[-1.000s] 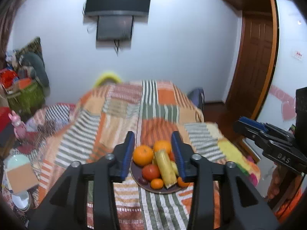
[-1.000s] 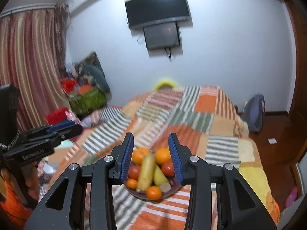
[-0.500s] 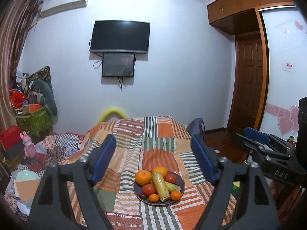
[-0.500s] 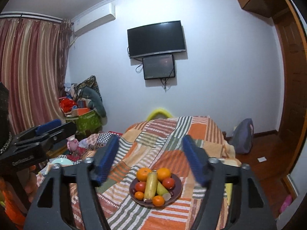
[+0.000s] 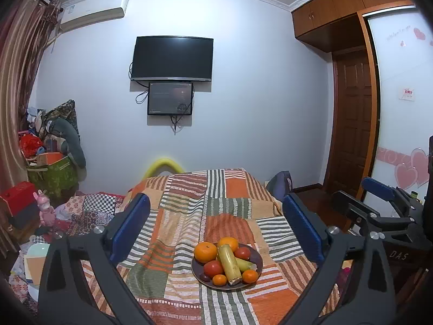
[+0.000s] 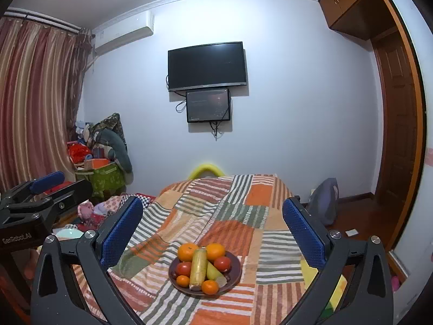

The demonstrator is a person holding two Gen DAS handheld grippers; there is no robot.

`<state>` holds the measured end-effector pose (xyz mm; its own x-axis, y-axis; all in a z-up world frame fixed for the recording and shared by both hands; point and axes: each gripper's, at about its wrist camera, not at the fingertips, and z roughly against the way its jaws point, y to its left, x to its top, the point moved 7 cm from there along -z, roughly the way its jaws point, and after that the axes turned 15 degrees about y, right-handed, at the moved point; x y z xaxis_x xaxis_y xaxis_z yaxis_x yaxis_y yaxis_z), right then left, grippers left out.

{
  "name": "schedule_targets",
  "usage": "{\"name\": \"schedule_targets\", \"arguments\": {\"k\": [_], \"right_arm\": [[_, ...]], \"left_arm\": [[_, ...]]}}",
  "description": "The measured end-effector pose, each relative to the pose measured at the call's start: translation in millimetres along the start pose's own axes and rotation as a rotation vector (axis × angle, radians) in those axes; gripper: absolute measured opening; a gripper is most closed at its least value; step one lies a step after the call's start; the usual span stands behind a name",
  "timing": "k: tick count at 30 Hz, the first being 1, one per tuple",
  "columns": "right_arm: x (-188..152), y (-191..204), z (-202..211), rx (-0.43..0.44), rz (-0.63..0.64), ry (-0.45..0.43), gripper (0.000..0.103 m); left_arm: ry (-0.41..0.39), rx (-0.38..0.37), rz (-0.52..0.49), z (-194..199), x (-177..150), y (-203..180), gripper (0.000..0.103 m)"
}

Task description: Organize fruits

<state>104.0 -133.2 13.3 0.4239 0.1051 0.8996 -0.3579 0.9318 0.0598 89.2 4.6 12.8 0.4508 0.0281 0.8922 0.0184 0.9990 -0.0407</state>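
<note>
Bedroom w/ a striped quilt [image 5: 189, 216] on the bed. Fruit sat piled on the plate [image 5: 196, 269] at 6 o'clock. Since 1 s ago you'd spread both tongs from narrow to wide & pulled back; left gripper [image 5: 216, 228] & right gripper [image 6: 212, 233] held nothing. Fruit's all plated: could be before sorting or after.

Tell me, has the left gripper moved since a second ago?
Yes. The left gripper has pulled back and tilted up from the plate, and its jaws, then narrow around the fruit, now stand wide open.

1 plate [image 6: 235, 264] holds 4 oranges [image 6: 188, 252], 2 tomatoes [image 6: 222, 263].
</note>
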Motion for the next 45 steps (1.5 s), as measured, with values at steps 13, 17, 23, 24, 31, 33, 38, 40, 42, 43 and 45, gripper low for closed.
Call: {"name": "schedule_targets", "arguments": {"k": [13, 17, 23, 24, 31, 33, 38, 40, 42, 43, 45], "right_arm": [[-4.2, 0.2, 4.8, -0.003, 0.0, 0.001, 0.103], [-3.8, 0.4, 6.0, -0.005, -0.001, 0.0, 0.103], [-3.2, -0.4, 7.9, -0.006, -0.003, 0.0, 0.103], [-3.1, -0.4, 8.1, -0.006, -0.003, -0.001, 0.103], [-1.3, 1.0, 9.3, -0.005, -0.002, -0.004, 0.103], [-1.0, 1.2, 10.1, -0.006, -0.002, -0.004, 0.103], [-1.2, 1.3, 9.8, -0.005, -0.001, -0.004, 0.103], [-1.2, 1.2, 10.2, -0.005, -0.001, -0.005, 0.103], [-0.8, 1.2, 10.8, -0.005, 0.0, -0.006, 0.103], [-0.3, 1.2, 11.3, -0.005, 0.0, -0.006, 0.103], [-0.3, 1.2, 11.3, -0.005, 0.0, -0.006, 0.103]], "left_arm": [[0.005, -0.005, 0.004, -0.1, -1.2, 1.0, 0.102], [0.005, -0.005, 0.004, 0.7, -0.9, 0.3, 0.102], [0.002, -0.005, 0.0, -0.5, -1.8, 0.6, 0.102], [0.004, -0.006, 0.002, -0.8, -2.0, 1.0, 0.103], [0.008, -0.007, 0.003, -1.2, -1.5, 0.8, 0.103], [0.007, -0.006, 0.003, -1.1, -1.3, 0.9, 0.103], [0.01, -0.009, 0.005, -1.6, -1.3, 0.4, 0.103], [0.011, -0.008, 0.004, -2.5, -1.5, 0.0, 0.103], [0.013, -0.009, 0.005, -2.6, -1.5, 0.1, 0.103], [0.014, -0.01, 0.005, -2.5, -1.5, 0.1, 0.103], [0.015, -0.009, 0.003, -2.9, -1.2, -0.2, 0.103]]}}
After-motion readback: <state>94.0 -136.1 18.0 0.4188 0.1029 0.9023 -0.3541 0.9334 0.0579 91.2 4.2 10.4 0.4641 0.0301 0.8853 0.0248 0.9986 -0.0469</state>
